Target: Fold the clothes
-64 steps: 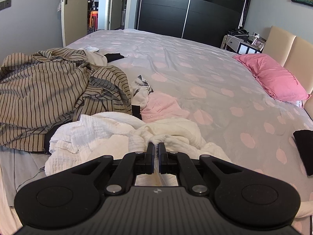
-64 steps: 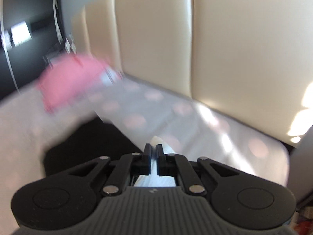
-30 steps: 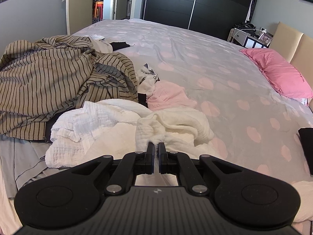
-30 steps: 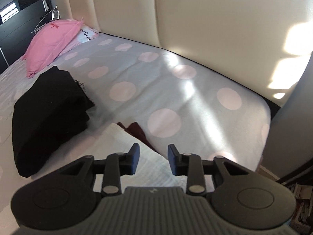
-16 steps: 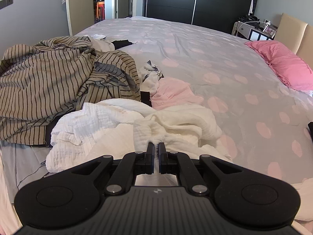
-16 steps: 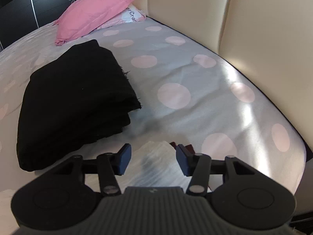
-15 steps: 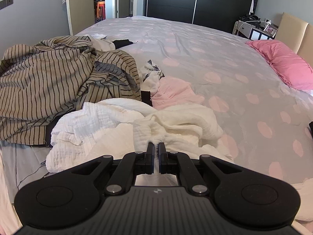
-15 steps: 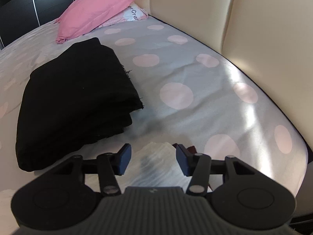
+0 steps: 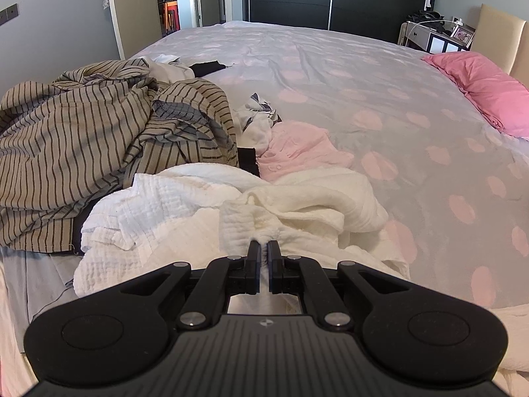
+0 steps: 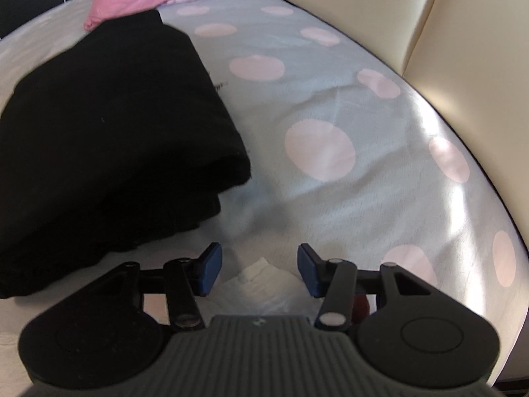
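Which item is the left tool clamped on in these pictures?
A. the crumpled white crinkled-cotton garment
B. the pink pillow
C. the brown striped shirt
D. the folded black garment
A: in the left wrist view the left tool has its jaws shut on a bunched fold of the crumpled white crinkled-cotton garment, which lies spread in front of it on the bed.

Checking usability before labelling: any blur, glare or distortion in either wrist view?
Left wrist view: sharp, evenly lit, fisheye bending at the edges, white garment crisp. Right wrist view: slightly motion-blurred, black folded garment soft-edged, bright sun patches glaring on the bedsheet and headboard.
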The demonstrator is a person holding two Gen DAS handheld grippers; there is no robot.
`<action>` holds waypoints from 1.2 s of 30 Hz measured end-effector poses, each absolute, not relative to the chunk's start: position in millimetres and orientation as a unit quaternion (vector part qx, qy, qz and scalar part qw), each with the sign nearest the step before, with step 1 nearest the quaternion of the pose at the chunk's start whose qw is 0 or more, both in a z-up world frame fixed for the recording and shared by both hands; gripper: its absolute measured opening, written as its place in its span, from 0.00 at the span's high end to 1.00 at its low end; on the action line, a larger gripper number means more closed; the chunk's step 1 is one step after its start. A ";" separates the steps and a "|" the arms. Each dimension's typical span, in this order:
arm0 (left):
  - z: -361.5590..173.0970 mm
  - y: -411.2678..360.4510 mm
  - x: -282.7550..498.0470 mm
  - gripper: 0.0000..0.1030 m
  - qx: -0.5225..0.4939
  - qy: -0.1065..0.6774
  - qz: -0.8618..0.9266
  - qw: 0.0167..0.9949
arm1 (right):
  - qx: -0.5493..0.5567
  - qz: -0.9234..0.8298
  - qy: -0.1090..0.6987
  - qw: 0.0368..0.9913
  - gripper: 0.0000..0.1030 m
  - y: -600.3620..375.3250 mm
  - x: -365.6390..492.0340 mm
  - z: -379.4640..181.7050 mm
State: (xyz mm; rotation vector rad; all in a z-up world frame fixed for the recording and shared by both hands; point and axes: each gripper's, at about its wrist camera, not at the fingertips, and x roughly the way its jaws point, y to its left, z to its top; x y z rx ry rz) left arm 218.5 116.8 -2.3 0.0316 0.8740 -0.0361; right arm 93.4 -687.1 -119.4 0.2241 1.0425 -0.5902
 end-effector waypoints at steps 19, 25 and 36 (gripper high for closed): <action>32.6 122.9 182.9 0.98 0.000 0.373 -0.028 0.927 | 0.046 -0.395 0.363 0.843 0.91 -662.1 22.1 -36.5; 65.9 138.8 149.1 0.98 -0.025 0.326 -0.041 0.944 | 0.046 -0.450 0.285 0.845 0.91 -652.7 -19.0 7.5; 154.6 212.3 65.1 0.98 -0.060 0.170 0.023 0.983 | 0.140 -0.415 0.172 0.883 0.91 -604.8 -64.2 70.9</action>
